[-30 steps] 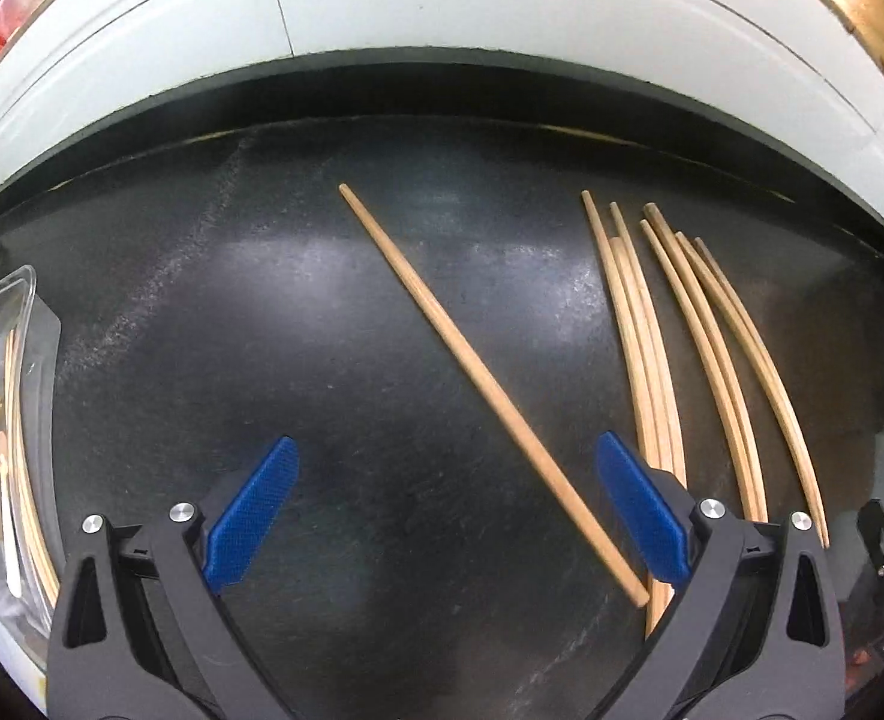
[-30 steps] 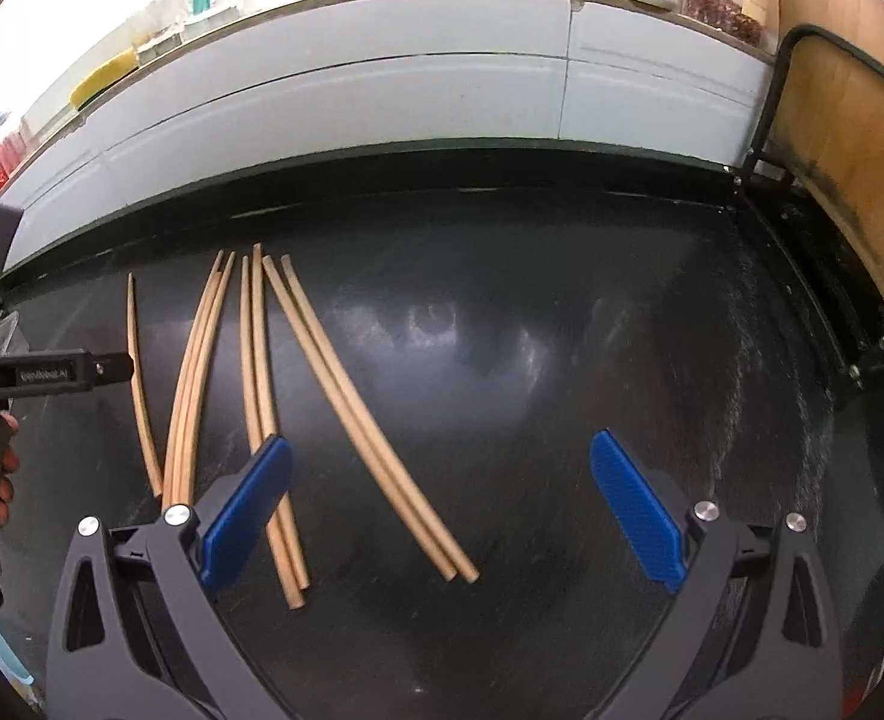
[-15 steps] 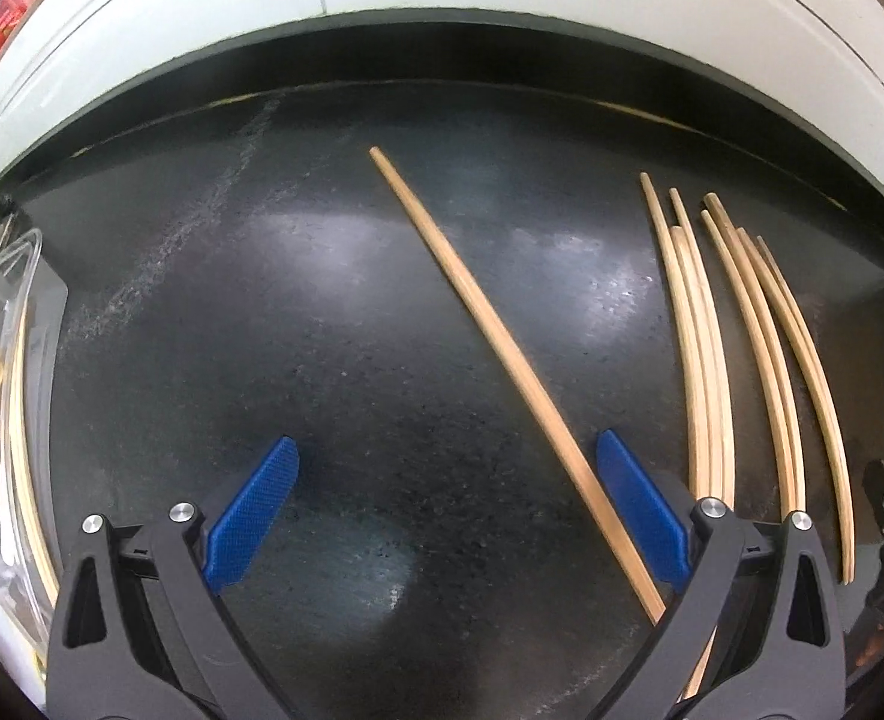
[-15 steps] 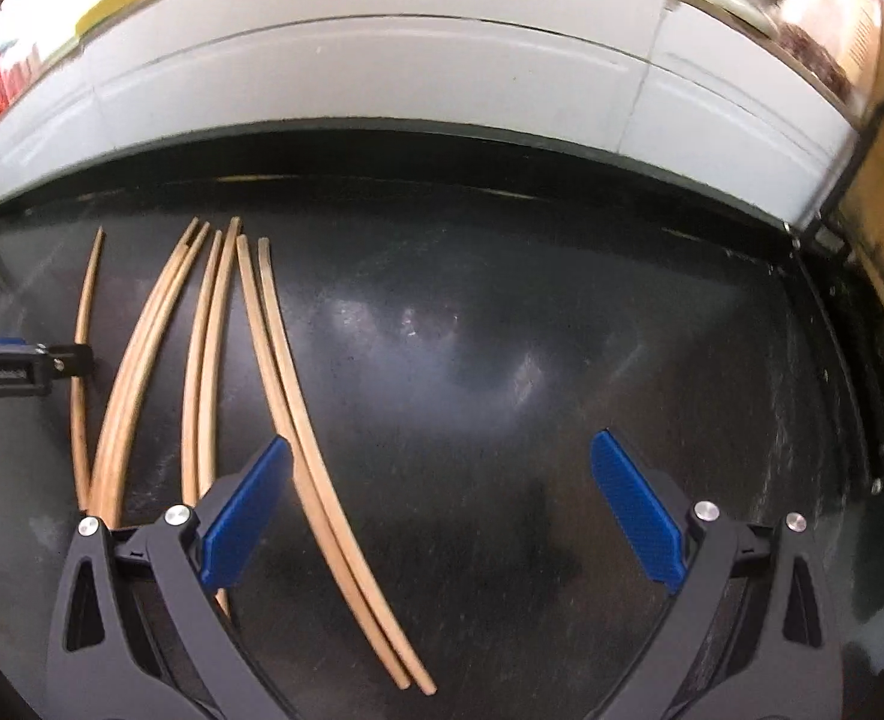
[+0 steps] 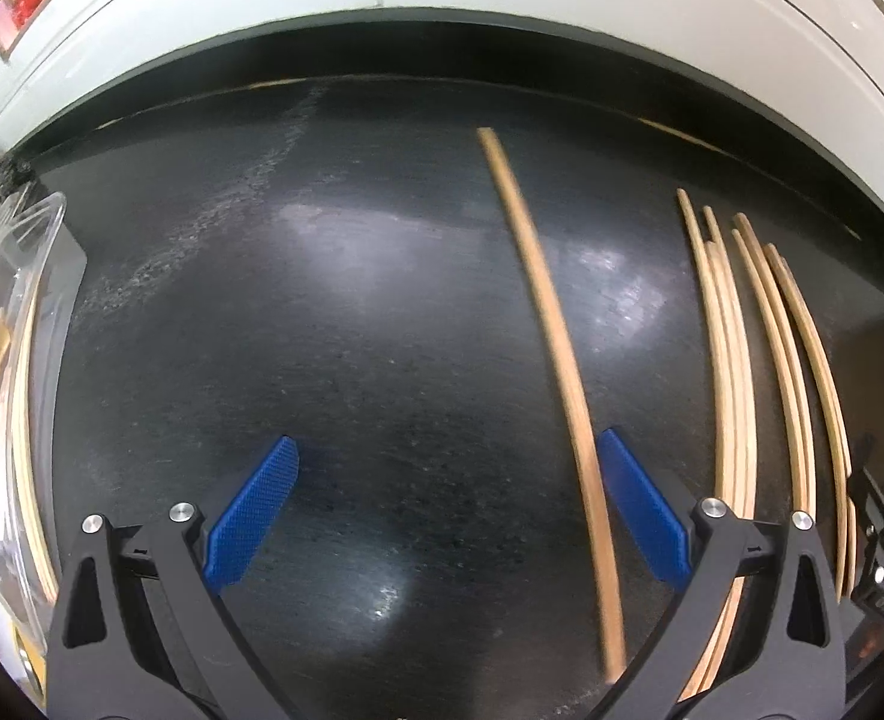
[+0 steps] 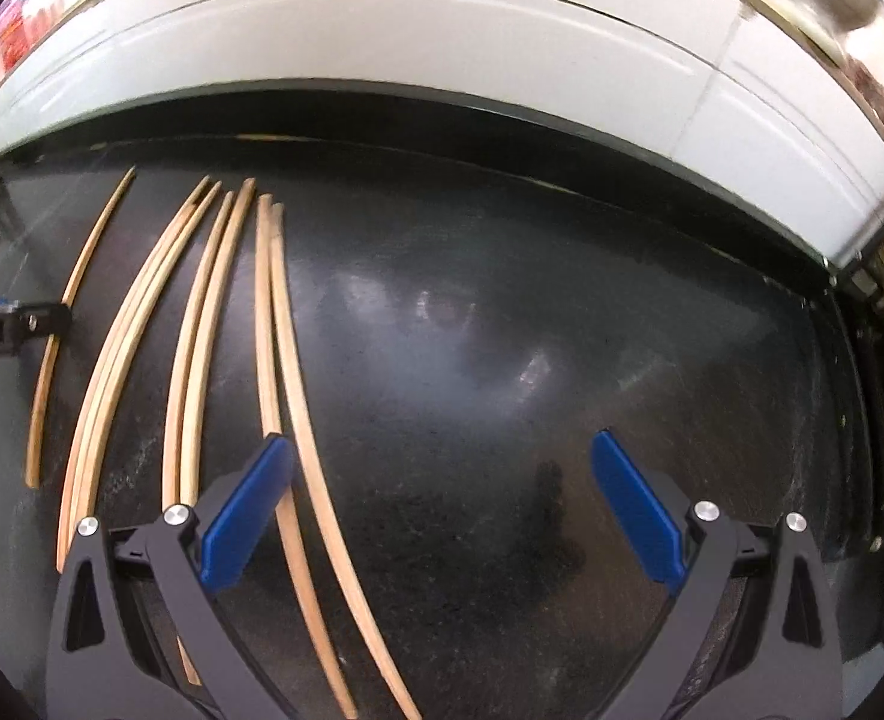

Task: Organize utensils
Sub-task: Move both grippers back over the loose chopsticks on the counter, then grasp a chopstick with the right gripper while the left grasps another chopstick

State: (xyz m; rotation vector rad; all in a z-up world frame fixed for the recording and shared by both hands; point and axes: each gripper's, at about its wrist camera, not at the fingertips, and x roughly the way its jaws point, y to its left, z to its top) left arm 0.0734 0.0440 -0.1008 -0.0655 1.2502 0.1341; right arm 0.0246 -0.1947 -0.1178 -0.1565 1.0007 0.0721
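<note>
From the left wrist, the left gripper (image 5: 448,498) stands wide open over the black tabletop (image 5: 334,360) with nothing between its blue pads (image 5: 253,513). A single chopstick (image 5: 553,354) lies by itself on the tabletop, its long axis running away from the camera, far tip leaning a little left, near end passing just inside the right-hand pad and blurring out at the finger frame. To its right lies a group of chopsticks (image 5: 760,360), roughly parallel to one another and pointing away likewise; their near ends are hidden behind the gripper's right finger and cut by the dark lens edge. At the left edge a clear container (image 5: 19,276) is only partly in view; pale wooden pieces show through its wall, but what they are is hard to make out. From the right wrist, the right gripper (image 6: 442,498) is also spread wide and grips nothing. The group of chopsticks (image 6: 202,348) lies left of centre, long axes pointing away toward the white wall (image 6: 382,42); the two rightmost run under the left pad (image 6: 247,516) and off the bottom. The single chopstick (image 6: 76,324) sits furthest left, crossed by a dark part of the other gripper.
</note>
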